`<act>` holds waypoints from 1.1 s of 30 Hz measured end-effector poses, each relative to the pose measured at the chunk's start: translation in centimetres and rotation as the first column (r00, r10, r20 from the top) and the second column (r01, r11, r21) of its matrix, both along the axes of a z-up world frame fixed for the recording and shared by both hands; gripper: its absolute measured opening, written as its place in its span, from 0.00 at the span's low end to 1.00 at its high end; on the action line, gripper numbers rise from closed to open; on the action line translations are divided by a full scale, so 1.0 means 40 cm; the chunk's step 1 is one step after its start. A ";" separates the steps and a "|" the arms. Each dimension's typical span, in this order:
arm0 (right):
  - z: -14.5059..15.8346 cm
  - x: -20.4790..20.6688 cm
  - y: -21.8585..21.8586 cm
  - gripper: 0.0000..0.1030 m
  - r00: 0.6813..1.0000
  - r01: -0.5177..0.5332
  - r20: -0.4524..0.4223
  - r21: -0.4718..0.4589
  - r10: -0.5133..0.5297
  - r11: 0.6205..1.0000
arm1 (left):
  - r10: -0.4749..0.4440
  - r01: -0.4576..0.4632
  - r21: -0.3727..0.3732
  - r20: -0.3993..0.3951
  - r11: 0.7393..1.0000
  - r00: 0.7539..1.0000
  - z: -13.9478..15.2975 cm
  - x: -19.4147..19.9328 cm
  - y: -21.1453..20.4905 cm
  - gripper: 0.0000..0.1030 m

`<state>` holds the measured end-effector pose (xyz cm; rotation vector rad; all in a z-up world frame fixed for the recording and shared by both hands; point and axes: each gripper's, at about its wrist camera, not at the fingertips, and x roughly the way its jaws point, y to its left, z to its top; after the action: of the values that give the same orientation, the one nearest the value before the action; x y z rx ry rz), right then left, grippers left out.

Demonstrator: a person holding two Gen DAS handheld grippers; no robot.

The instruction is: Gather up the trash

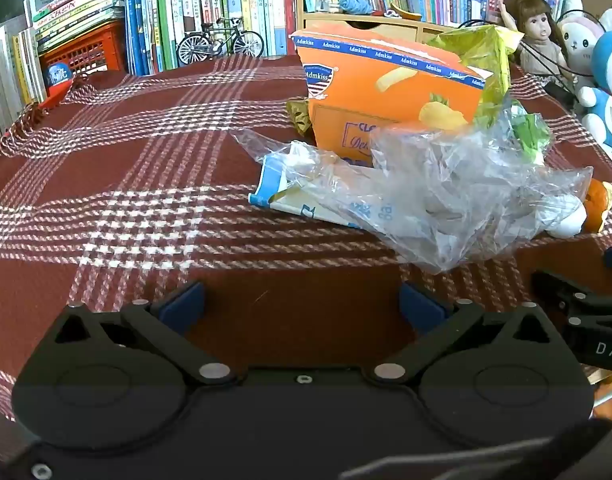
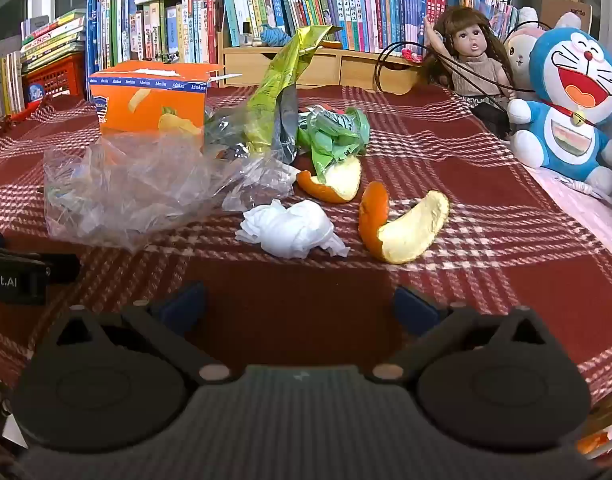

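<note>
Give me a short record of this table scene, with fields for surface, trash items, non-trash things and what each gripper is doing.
surface: red plaid cloth
trash: orange box, clear plastic bag, yellow-green wrapper, green wrapper, tissue, two orange peels
non-trash: doll, blue plush, books
left gripper: open, holding nothing
right gripper: open, holding nothing, short of the tissue
collected: nothing yet

black left gripper and right gripper, blue pads, silver screws
</note>
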<state>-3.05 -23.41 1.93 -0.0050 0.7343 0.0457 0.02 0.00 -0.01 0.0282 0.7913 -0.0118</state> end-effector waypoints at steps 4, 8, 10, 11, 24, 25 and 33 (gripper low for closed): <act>0.000 0.000 0.000 1.00 1.000 0.000 -0.002 0.001 0.000 1.000 | 0.000 0.000 0.001 -0.001 1.000 1.000 0.000 0.000 0.000 1.00; 0.000 0.000 0.001 1.00 1.000 0.000 -0.001 0.001 0.000 1.000 | 0.000 0.000 0.000 -0.002 1.000 1.000 0.000 0.000 0.000 1.00; 0.000 0.000 0.001 1.00 1.000 0.000 -0.001 0.001 0.000 1.000 | 0.001 -0.001 -0.001 0.001 1.000 1.000 0.000 -0.001 0.000 1.00; 0.000 0.000 0.001 1.00 1.000 0.000 -0.001 0.001 0.000 1.000 | 0.000 0.000 -0.001 0.006 1.000 1.000 -0.001 -0.002 0.000 1.00; 0.001 -0.001 0.001 1.00 1.000 0.000 -0.002 0.001 0.000 1.000 | 0.002 -0.002 0.002 0.009 1.000 1.000 -0.008 -0.005 0.003 1.00; 0.001 -0.001 0.001 1.00 1.000 0.000 -0.002 0.001 0.000 1.000 | 0.001 -0.001 0.002 0.009 1.000 1.000 -0.008 -0.005 0.003 1.00; 0.002 -0.001 0.001 1.00 1.000 0.000 -0.002 0.001 0.000 1.000 | 0.002 -0.002 0.001 0.008 1.000 1.000 -0.010 -0.005 0.002 1.00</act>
<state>-3.07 -23.36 2.00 -0.0041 0.7363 0.0459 -0.19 0.09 -0.40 0.0288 0.7831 -0.0090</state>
